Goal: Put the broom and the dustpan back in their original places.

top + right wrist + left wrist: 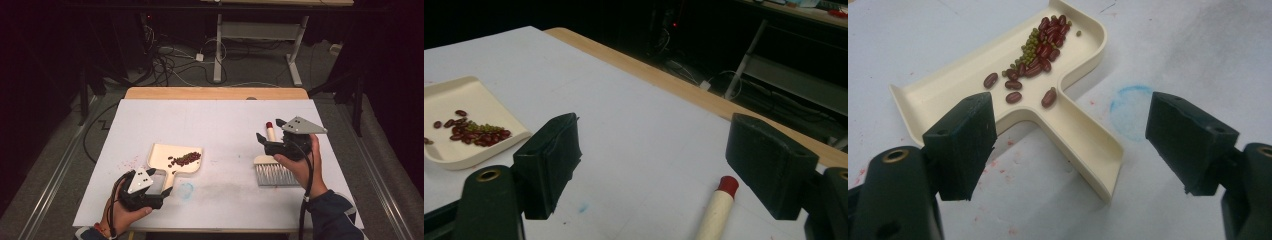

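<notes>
Table: a white sheet (225, 125) covered the top, with a bare wooden strip along its far edge.
Left hand: the hand (125, 212) gripped its tool near the sheet's near-left corner.
Left gripper: the left gripper (162, 191) sat at the near end of the dustpan's handle. Its jaws stood wide apart and held nothing. In the left gripper view, the handle ran up between the pads (965, 142), apart from both.
Dustpan: the cream dustpan (165, 155) lay flat left of the sheet's middle, its handle pointing toward the person.
Beans: a small heap of red and green beans (186, 158) lay inside the dustpan toward its right wall. A few red ones lay loose nearer the handle (1013, 92).
Stains: faint red specks (127, 162) marked the sheet just left of the dustpan. A pale blue ring (186, 190) sat just right of the handle.
Brush: a brush (272, 170) lay well right of the dustpan, bristles toward the person. Its cream handle with a red tip (270, 131) pointed away.
Right gripper: the right gripper (261, 139) hovered over the brush handle, jaws spread wide, gripping nothing. In the right gripper view, the red tip (727, 185) showed between the pads.
Right hand: the hand (300, 165) held that tool just right of the brush, a dark sleeve (330, 215) behind it.
</notes>
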Demonstrator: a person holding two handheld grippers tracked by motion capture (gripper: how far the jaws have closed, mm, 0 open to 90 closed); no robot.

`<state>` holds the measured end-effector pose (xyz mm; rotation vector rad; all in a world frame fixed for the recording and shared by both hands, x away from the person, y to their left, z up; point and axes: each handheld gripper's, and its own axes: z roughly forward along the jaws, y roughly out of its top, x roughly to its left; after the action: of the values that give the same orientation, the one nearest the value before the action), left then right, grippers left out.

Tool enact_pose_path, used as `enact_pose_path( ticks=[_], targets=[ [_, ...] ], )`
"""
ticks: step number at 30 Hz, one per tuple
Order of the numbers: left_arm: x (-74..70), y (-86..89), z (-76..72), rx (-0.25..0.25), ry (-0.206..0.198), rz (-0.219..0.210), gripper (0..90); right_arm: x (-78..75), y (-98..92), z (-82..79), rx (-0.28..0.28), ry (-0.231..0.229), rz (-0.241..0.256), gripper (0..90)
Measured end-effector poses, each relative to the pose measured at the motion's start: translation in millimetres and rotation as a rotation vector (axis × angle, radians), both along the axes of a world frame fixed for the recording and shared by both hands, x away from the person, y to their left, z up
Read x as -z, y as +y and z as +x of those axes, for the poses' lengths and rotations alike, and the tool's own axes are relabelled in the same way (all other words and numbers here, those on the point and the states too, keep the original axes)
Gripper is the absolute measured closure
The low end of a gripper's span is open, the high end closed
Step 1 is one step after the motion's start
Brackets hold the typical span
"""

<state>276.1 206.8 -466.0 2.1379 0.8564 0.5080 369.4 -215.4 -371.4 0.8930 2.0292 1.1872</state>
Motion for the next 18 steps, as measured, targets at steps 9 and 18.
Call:
enact_pose_path(
  ticks=[9, 18],
  targets=[
    [-0.2, -0.5, -0.7, 0.001, -0.002, 0.005, 20.0, -2.1, -2.1, -18.0, -0.031, -0.025, -0.016, 21.4],
    [-0.4, -1.3, -3.7, 0.002, -0.008, 0.013, 20.0, 3.9, -7.1, -35.9, -0.062, -0.045, -0.032, 21.4]
  ],
)
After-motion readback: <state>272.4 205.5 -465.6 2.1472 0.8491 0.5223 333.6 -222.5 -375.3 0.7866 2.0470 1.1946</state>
